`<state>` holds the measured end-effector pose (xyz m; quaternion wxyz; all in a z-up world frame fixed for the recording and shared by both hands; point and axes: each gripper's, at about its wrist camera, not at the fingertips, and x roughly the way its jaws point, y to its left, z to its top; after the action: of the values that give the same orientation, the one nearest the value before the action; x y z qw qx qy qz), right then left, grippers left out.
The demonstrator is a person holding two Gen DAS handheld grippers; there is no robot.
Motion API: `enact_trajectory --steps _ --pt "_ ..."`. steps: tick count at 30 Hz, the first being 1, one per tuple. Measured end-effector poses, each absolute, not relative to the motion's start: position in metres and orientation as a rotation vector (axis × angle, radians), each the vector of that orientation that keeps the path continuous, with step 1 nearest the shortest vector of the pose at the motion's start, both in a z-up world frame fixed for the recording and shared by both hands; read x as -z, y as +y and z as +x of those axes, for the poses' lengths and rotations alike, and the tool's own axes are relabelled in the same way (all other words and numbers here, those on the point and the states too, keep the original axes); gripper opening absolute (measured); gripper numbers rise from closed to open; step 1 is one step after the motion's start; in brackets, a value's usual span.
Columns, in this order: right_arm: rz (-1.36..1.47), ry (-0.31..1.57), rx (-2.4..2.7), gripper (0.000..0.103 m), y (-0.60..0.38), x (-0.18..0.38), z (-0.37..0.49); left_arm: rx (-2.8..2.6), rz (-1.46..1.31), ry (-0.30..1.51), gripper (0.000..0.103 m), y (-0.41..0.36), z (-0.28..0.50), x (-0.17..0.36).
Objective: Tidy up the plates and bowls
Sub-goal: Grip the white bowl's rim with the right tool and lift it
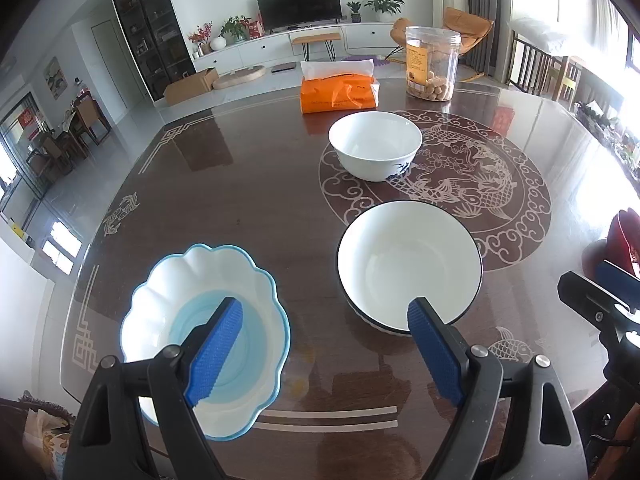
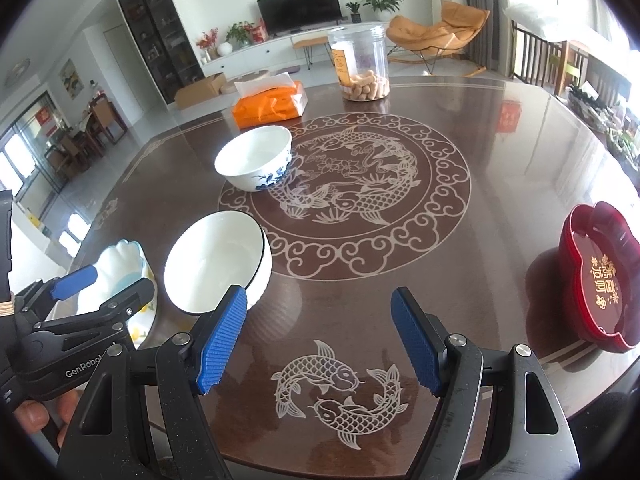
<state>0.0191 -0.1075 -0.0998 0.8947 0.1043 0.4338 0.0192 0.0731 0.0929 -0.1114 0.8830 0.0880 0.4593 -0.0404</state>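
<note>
In the left wrist view a scalloped blue-and-white bowl (image 1: pixel 200 332) sits near left, a black-rimmed white bowl (image 1: pixel 408 264) near centre, and a white bowl with blue flowers (image 1: pixel 374 148) farther back. My left gripper (image 1: pixel 324 328) is open and empty, its left finger over the scalloped bowl, its right finger at the black-rimmed bowl's near edge. In the right wrist view my right gripper (image 2: pixel 318 312) is open and empty above the table, just right of the black-rimmed bowl (image 2: pixel 216 260). The flowered bowl (image 2: pixel 254 158) and scalloped bowl (image 2: pixel 116 268) also show there. A red lobed plate (image 2: pixel 600 276) sits at far right.
An orange tissue pack (image 1: pixel 340 90) and a clear snack jar (image 1: pixel 430 64) stand at the far side of the dark round table (image 1: pixel 248 184). The left gripper's body (image 2: pixel 80 320) shows at the left of the right wrist view.
</note>
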Motion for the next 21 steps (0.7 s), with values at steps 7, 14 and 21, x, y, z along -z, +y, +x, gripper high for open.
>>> enact_trajectory --steps 7,14,21 --pt "0.228 0.909 -0.039 0.077 -0.112 0.104 0.019 0.095 0.195 0.969 0.084 0.091 0.077 0.115" --pt "0.259 0.951 -0.07 0.077 -0.116 0.112 0.023 0.386 0.059 1.1 0.084 0.108 0.112 0.118" --pt "0.325 1.029 -0.193 0.077 -0.098 0.128 0.04 0.492 0.126 1.21 0.084 0.107 0.175 0.134"
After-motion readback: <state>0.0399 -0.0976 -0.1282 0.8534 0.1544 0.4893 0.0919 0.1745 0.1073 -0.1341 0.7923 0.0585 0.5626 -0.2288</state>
